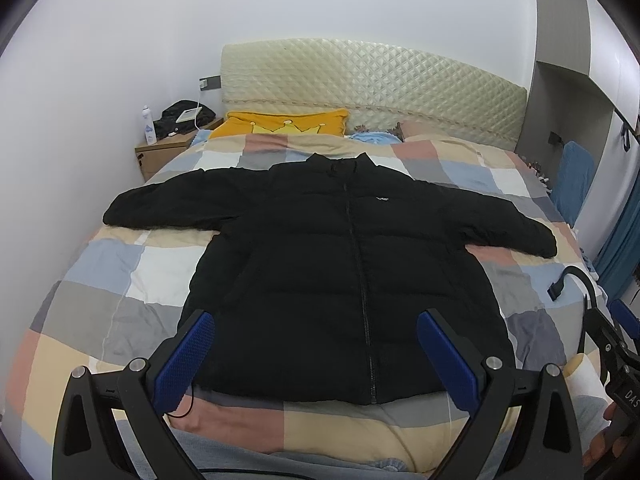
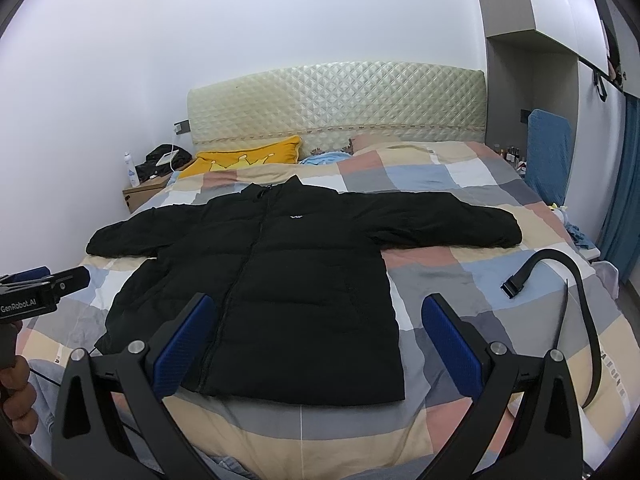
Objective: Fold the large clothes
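A black puffer jacket (image 1: pixel 332 264) lies flat and zipped on the checked bed cover, collar toward the headboard, both sleeves spread out to the sides. It also shows in the right wrist view (image 2: pixel 280 280). My left gripper (image 1: pixel 316 356) is open and empty, hovering over the jacket's hem near the foot of the bed. My right gripper (image 2: pixel 316 340) is open and empty, above the hem's right part. The right gripper shows at the right edge of the left wrist view (image 1: pixel 616 344). The left gripper shows at the left edge of the right wrist view (image 2: pixel 44 284).
The checked bed cover (image 1: pixel 100 288) spans the bed. A yellow crown pillow (image 1: pixel 280 124) lies by the quilted headboard (image 1: pixel 372 80). A black strap with a buckle (image 2: pixel 516 280) lies right of the jacket. A nightstand (image 1: pixel 160 152) holds a bottle and dark items. A blue chair (image 2: pixel 548 152) stands at right.
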Tool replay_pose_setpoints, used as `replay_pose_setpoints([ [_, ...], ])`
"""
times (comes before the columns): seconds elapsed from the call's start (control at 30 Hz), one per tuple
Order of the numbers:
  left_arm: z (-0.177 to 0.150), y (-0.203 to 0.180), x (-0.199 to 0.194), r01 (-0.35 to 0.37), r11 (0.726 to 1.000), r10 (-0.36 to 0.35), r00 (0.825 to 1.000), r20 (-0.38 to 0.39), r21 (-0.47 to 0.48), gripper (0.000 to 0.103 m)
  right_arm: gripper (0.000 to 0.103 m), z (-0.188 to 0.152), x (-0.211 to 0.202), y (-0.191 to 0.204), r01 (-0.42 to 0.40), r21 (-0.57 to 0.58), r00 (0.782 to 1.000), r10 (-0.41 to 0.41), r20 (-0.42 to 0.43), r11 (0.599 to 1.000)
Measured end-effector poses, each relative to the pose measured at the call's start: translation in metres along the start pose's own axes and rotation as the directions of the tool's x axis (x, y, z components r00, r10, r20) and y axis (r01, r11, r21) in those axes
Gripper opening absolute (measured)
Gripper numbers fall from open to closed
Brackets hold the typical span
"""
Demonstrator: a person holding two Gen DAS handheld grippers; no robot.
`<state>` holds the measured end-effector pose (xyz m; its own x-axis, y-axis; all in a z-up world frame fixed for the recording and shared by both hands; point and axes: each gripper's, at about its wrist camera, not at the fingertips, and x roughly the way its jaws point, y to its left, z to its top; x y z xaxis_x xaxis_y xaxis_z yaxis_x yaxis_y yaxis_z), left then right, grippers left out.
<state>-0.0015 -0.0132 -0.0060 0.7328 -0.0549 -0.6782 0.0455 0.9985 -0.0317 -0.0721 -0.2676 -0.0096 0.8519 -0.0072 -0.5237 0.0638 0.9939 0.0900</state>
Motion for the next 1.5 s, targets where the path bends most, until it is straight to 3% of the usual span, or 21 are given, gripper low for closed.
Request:
replay_pose_setpoints([
  [1.5, 0.003, 0.005, 0.000, 0.018, 1.000, -0.018, 1.000, -0.012, -0.009, 0.103, 0.103, 0.004, 0.002, 0.011, -0.016, -0.015, 1.000, 0.016, 0.001, 1.000],
])
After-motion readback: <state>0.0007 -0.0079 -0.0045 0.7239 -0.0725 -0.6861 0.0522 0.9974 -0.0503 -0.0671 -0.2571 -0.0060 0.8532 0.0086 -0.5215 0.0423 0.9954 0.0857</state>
